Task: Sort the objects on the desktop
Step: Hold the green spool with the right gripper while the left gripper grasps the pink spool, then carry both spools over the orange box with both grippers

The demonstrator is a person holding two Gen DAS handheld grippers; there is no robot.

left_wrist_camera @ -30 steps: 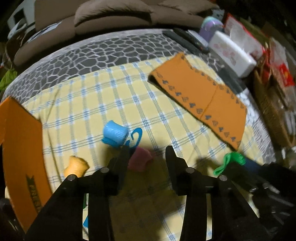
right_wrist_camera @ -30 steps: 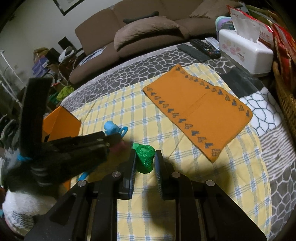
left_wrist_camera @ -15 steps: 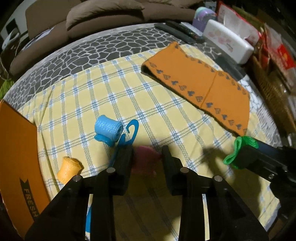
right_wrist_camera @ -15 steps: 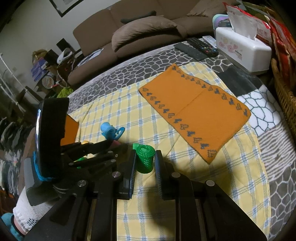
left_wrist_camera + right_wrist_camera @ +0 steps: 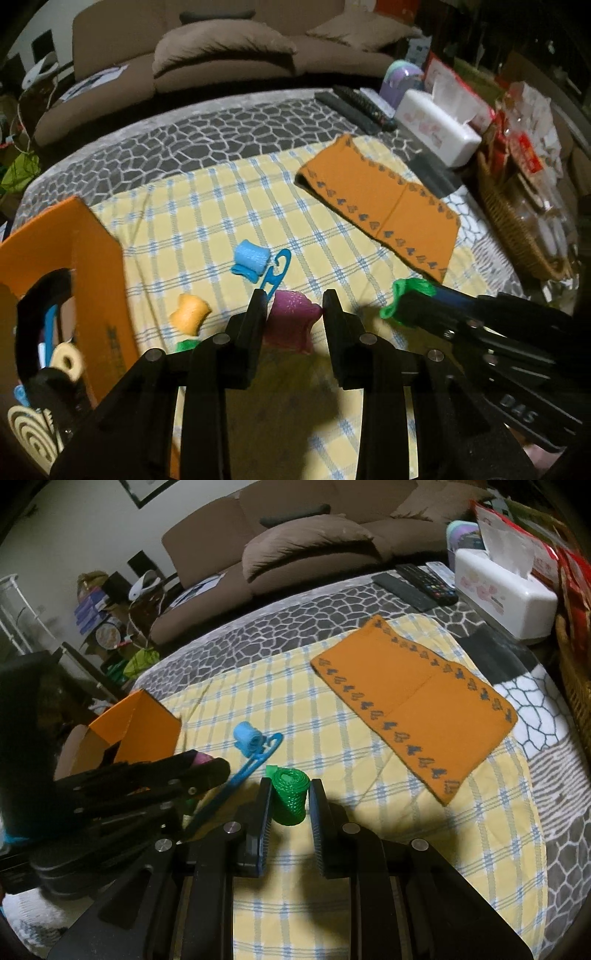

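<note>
My left gripper (image 5: 294,304) is shut on a pink mesh roll (image 5: 291,321) and holds it above the yellow checked cloth (image 5: 207,225). My right gripper (image 5: 290,794) is shut on a green mesh roll (image 5: 290,795), also seen in the left wrist view (image 5: 406,291). A blue roll (image 5: 251,258), a blue hanger (image 5: 275,273) and an orange roll (image 5: 190,312) lie on the cloth. An open orange box (image 5: 85,258) stands at the left with several items inside.
An orange placemat (image 5: 413,701) lies to the right. A white tissue box (image 5: 506,594), remotes (image 5: 421,581) and a wicker basket (image 5: 517,229) line the far right edge. A brown sofa (image 5: 314,542) is behind the table.
My left gripper closed on the pink roll and lifted it, drawing back toward the orange box. My right gripper kept hold of the green roll and barely moved.
</note>
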